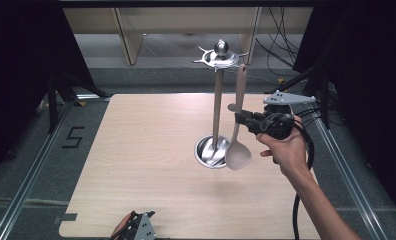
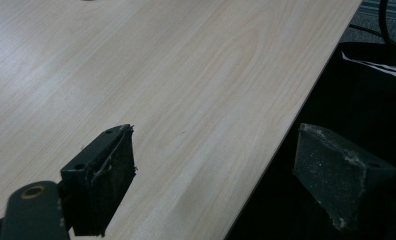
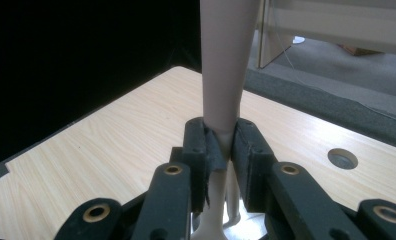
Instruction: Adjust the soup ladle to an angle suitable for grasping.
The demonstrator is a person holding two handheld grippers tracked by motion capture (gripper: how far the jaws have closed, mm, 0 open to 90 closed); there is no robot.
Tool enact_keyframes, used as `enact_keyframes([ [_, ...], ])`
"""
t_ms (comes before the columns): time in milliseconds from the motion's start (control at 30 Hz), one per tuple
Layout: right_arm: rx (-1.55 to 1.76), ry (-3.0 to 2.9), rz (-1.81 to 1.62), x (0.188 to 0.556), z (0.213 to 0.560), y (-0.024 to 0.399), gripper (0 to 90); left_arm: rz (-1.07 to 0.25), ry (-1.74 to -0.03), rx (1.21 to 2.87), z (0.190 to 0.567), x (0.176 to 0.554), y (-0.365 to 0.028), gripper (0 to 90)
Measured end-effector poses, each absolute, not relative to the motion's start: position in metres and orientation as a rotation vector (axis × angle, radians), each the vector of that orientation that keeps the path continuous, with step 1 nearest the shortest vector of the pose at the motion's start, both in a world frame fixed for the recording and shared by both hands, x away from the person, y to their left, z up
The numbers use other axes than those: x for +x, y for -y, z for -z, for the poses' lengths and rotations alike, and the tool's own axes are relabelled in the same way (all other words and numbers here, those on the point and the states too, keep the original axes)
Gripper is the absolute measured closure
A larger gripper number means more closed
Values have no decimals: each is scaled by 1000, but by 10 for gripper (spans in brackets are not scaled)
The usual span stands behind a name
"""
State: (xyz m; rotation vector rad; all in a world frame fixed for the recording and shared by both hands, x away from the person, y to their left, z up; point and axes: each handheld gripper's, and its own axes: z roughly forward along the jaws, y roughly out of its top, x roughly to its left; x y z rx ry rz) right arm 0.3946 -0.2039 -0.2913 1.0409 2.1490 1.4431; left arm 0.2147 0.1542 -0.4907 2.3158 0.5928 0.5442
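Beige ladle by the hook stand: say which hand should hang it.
Right. The right gripper is shut on the beige ladle beside the hook stand; the left gripper sits open at the table's near edge.

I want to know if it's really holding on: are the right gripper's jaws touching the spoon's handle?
Touching. In the right gripper view, the right gripper has both jaws pressed against the beige spoon handle, with no gap.

The wooden tabletop (image 1: 151, 150) is evenly lit from above, while the surroundings at left and right are lost in darkness. A soft shadow is cast near the spoon (image 1: 237, 145). Glare is seen on the metal stand (image 1: 217, 100). In the right gripper view, the near jaws are blurred. The left gripper view is dim and slightly grainy.
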Motion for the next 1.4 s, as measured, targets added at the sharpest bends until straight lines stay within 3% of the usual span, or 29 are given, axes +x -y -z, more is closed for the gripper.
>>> enact_keyframes([
  [1400,995,-2142,-1471,411,299,199,749,-540,-593,2312,490,214,-154,157],
])
